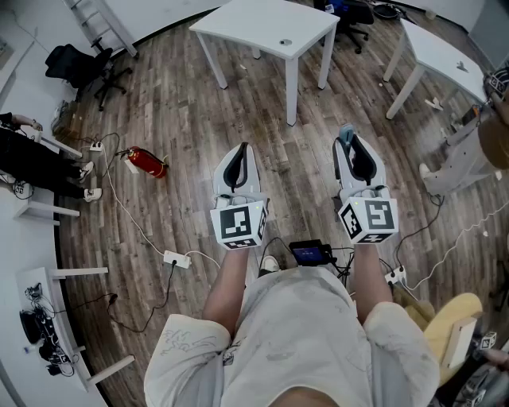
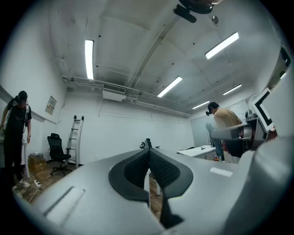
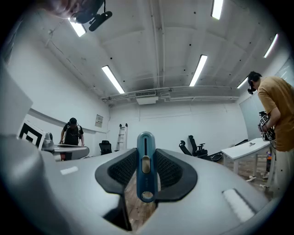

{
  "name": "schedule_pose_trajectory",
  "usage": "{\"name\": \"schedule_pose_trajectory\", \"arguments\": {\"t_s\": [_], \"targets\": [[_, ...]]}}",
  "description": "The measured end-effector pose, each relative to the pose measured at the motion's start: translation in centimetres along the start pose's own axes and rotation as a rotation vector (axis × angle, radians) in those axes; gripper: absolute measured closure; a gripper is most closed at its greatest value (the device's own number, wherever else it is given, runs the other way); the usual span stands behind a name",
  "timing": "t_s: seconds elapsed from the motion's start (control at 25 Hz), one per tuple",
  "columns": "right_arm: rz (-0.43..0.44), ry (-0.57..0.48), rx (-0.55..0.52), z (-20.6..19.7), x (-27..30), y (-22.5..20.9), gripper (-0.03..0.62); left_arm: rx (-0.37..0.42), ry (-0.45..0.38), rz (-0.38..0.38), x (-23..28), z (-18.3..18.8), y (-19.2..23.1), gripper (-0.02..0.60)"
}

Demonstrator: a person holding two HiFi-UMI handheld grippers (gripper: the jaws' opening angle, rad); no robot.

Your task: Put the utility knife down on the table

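1. The right gripper [image 1: 352, 145] has its jaws clamped on the utility knife [image 3: 146, 165]. The blue knife stands upright between the pads, and its round end sticks out past the tips.
2. I think the grip is tight so the knife does not slip while it is carried. The gripper points almost flat, out toward the room.
3. The left gripper [image 1: 241, 153] has its jaws pressed together with nothing in them. It is just beside the right one and has no job right now.
4. The white table [image 1: 262, 24] is ahead and well apart from both grippers. The knife is not over it yet.
5. Only wood floor [image 1: 183, 111] lies between the person and that table, so the way looks open.
6. A fire extinguisher [image 1: 149, 163] and cables [image 1: 176, 259] lie off to the left, near a black chair [image 1: 79, 67]. A second table [image 1: 441, 52] stands to the right.
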State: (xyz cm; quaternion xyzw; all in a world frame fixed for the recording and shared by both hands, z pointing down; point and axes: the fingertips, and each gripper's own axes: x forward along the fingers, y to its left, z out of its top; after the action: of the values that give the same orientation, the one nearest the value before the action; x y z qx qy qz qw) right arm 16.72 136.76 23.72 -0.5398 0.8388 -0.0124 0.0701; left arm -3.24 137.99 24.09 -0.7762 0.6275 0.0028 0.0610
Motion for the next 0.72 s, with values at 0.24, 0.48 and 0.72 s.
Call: {"name": "schedule_pose_trajectory", "arguments": {"t_s": [0.24, 0.48, 0.72], "targets": [[-0.004, -0.007, 0.008, -0.5, -0.6, -0.7, 0.459, 0.001, 0.002, -0.013, 0.1, -0.6, -1.0, 0.561], [0.006, -0.007, 0.001, -0.9, -0.8, -2.6, 0.459, 0.003, 0.006, -0.014, 1.2, -1.3, -3.0, 0.561], [0.036, -0.007, 0.005, -3.3, -3.1, -11.8, 0.459, 0.016, 0.015, -0.006, 4.5, -4.0, -12.1, 0.561]]}}
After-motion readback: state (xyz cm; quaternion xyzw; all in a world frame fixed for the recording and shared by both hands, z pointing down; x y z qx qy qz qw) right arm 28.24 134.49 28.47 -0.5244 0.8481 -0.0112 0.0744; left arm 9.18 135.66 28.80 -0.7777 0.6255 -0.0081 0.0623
